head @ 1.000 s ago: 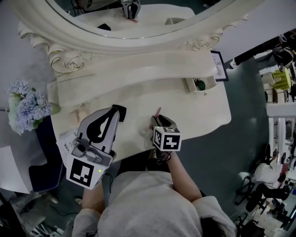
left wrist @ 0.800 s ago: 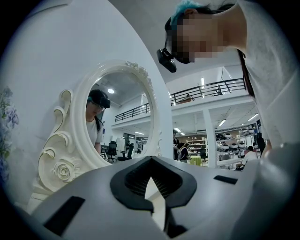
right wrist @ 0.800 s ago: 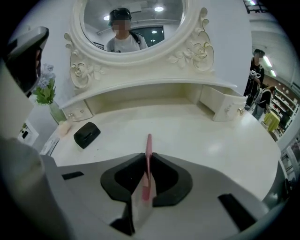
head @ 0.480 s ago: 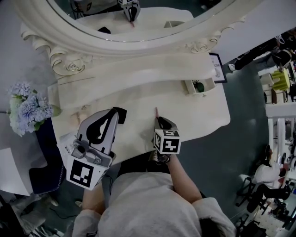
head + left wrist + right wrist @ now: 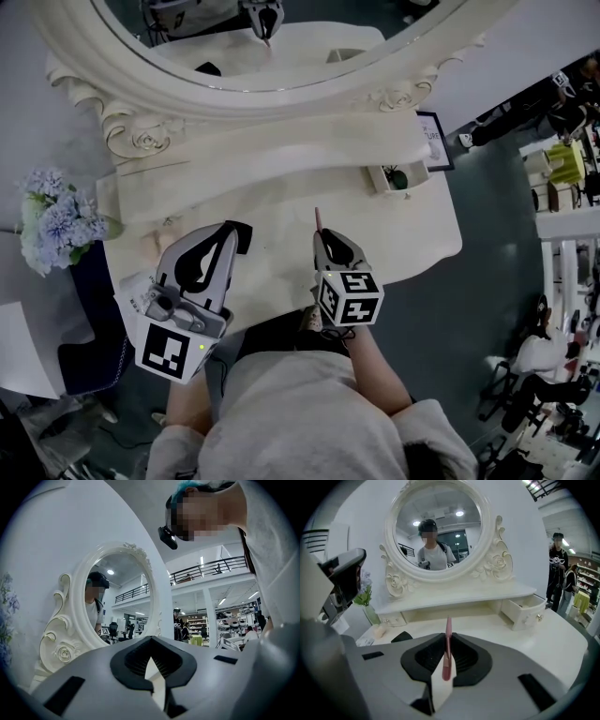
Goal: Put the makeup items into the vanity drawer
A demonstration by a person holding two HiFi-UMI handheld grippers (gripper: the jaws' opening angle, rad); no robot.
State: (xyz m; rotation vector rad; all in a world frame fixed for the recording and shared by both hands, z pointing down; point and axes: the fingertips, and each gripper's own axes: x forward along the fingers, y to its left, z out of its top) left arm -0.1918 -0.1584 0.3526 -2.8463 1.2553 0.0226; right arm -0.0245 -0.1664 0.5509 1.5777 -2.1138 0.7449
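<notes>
Right gripper (image 5: pixel 321 236) (tilted down) clamps pink stick (image 5: pixel 448 637); left gripper (image 5: pixel 238 231) level, closed.

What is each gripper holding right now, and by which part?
The right gripper has just closed on a slim pink makeup stick, gripped by its rear half; the front end pokes out past the jaws. The left gripper holds nothing.

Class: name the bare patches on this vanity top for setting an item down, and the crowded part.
Bare: tabletop between right gripper and the open drawer; also the strip between both grippers and the shelf. Crowded: left corner, under the left gripper, beside a small beige item.
</notes>
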